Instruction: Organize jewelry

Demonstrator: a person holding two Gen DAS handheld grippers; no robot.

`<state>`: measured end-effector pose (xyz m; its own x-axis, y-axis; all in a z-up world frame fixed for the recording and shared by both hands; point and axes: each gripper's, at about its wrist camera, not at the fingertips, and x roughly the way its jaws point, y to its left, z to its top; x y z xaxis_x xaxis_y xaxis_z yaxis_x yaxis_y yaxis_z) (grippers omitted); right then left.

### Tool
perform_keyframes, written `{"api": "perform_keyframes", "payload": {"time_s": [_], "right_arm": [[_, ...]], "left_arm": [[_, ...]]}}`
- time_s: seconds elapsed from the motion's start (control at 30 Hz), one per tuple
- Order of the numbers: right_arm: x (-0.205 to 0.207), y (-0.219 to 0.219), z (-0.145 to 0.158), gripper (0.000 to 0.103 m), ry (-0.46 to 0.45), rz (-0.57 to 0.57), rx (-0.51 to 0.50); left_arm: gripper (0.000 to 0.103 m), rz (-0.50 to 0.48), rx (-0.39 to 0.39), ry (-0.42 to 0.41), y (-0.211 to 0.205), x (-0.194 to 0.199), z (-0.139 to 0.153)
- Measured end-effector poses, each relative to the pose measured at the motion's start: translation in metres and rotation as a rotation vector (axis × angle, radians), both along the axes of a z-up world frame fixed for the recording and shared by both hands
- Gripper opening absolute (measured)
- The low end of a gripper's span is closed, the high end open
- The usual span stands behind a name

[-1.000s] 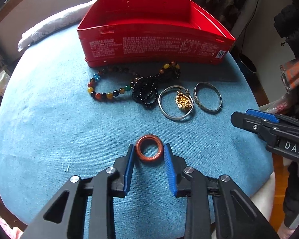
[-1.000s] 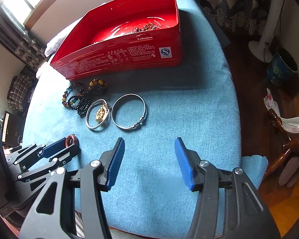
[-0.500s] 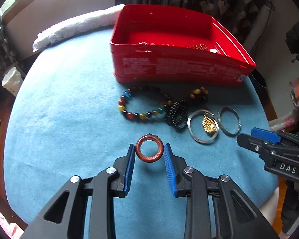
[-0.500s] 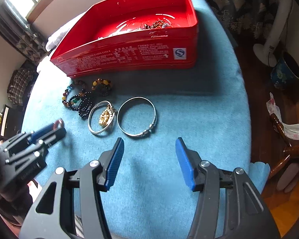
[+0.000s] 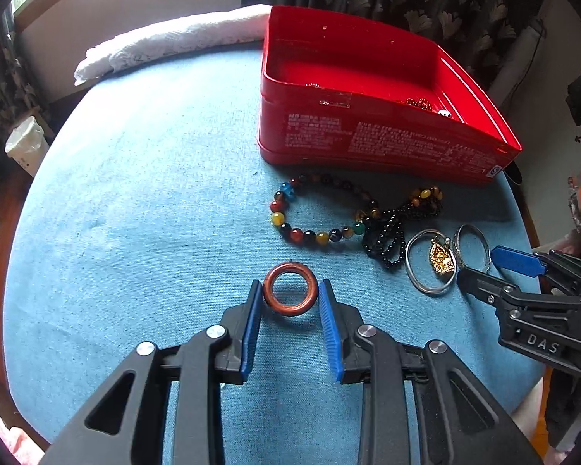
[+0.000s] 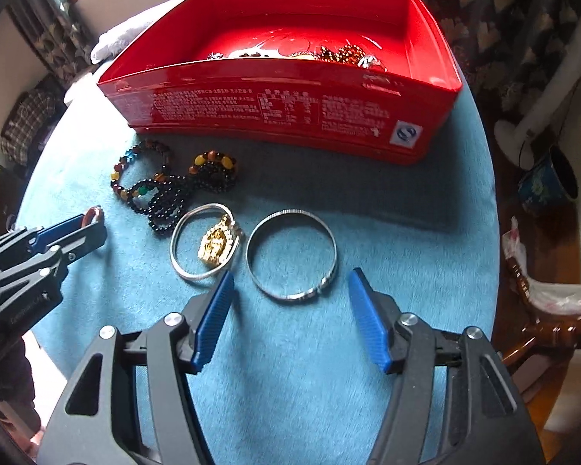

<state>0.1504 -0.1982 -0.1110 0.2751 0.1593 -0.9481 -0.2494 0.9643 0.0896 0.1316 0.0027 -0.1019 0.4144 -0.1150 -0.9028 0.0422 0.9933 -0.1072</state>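
My left gripper (image 5: 289, 297) is shut on a reddish-brown ring (image 5: 289, 290) and holds it above the blue cloth; the ring also shows in the right wrist view (image 6: 93, 215). The open red tin (image 5: 372, 143) stands at the back with some jewelry inside (image 6: 344, 54). In front of it lie a multicoloured bead bracelet (image 5: 313, 228), black beads (image 5: 387, 240), a silver bangle with a gold pendant (image 6: 213, 246) and a plain silver bangle (image 6: 290, 259). My right gripper (image 6: 290, 290) is open, its fingers on either side of the plain bangle's near edge.
A round table with a blue cloth (image 5: 135, 213) carries everything. A white towel (image 5: 166, 42) lies at its far left edge. A fan base (image 6: 523, 143) and a dark pot (image 6: 550, 186) stand on the floor to the right.
My left gripper has lifted the ring and swung left, away from the tin. My right gripper has moved forward towards the plain silver bangle.
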Motion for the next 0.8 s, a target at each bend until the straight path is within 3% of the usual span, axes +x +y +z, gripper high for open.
{"api": "perform_keyframes", "payload": {"time_s": [0.13,0.8], "right_arm": [[0.005,0.004,0.0,0.049,-0.018,0.022,-0.034],[-0.016,-0.005,0.005,0.047,-0.019,-0.019,-0.03]], "left_arm": [[0.029,0.003,-0.004,-0.001,0.006,0.003,-0.002],[0.029,-0.008,0.03,-0.009,0.001,-0.001,0.0]]}}
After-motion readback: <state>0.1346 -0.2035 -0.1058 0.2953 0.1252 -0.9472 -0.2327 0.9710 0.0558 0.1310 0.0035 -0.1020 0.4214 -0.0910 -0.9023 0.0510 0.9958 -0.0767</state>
